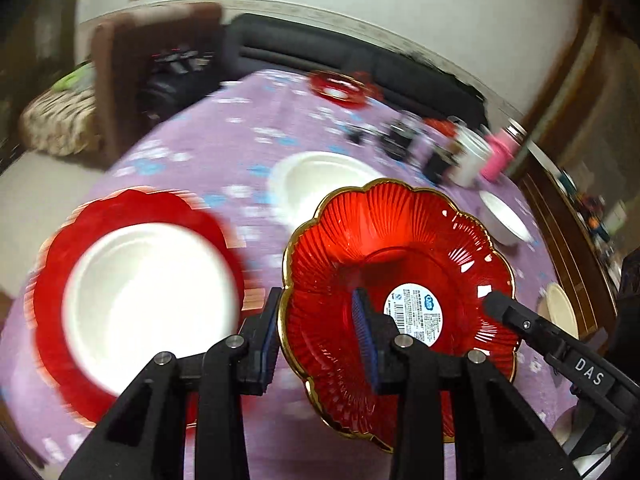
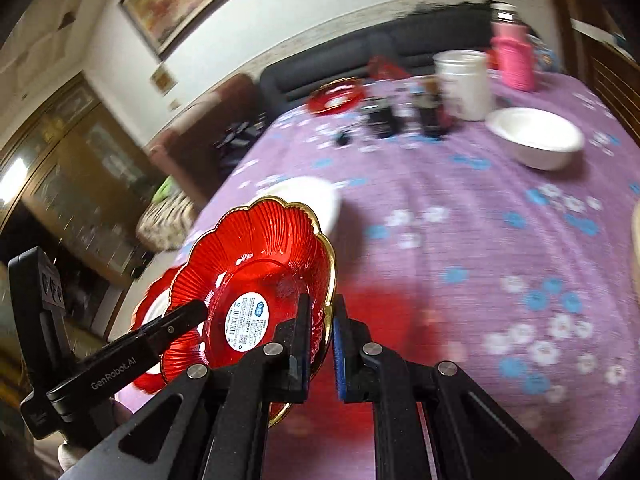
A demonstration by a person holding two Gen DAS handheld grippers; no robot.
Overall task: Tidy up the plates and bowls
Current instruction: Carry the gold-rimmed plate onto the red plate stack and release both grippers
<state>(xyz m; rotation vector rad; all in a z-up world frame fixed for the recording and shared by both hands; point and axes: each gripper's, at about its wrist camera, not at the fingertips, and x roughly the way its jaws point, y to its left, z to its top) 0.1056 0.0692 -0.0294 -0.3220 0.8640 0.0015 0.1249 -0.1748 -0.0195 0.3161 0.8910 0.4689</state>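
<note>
Red glass plate: the scalloped, gold-rimmed red glass plate (image 1: pixel 400 280) (image 2: pixel 256 280) hangs tilted in the air above the counter, a white oval label on its middle, held at two spots on its rim.
Left hand-held gripper: the left hand-held gripper (image 1: pixel 320 336) is clenched on the plate's rim, one pad outside the gold edge and one inside on the ribbed glass; in the right wrist view its finger (image 2: pixel 176 322) lies against the plate's far side.
Right hand-held gripper: the right hand-held gripper (image 2: pixel 322 344) pinches the near rim, jaws almost together with the gold edge between the pads; its finger (image 1: pixel 516 314) shows at the plate's right side.
Stack nearby: left of the held plate, a white plate (image 1: pixel 148 304) rests on another red plate (image 1: pixel 52 320), blurred.
Other dishes: a white dish (image 1: pixel 320 184) lies behind, a white bowl (image 2: pixel 536 136) farther right, a small red plate (image 2: pixel 336 98) at the far end.
Counter: the counter (image 2: pixel 460 240) wears a purple flowered cloth; a white jar (image 2: pixel 464 84) and pink bottle (image 2: pixel 514 56) stand at its far edge.
</note>
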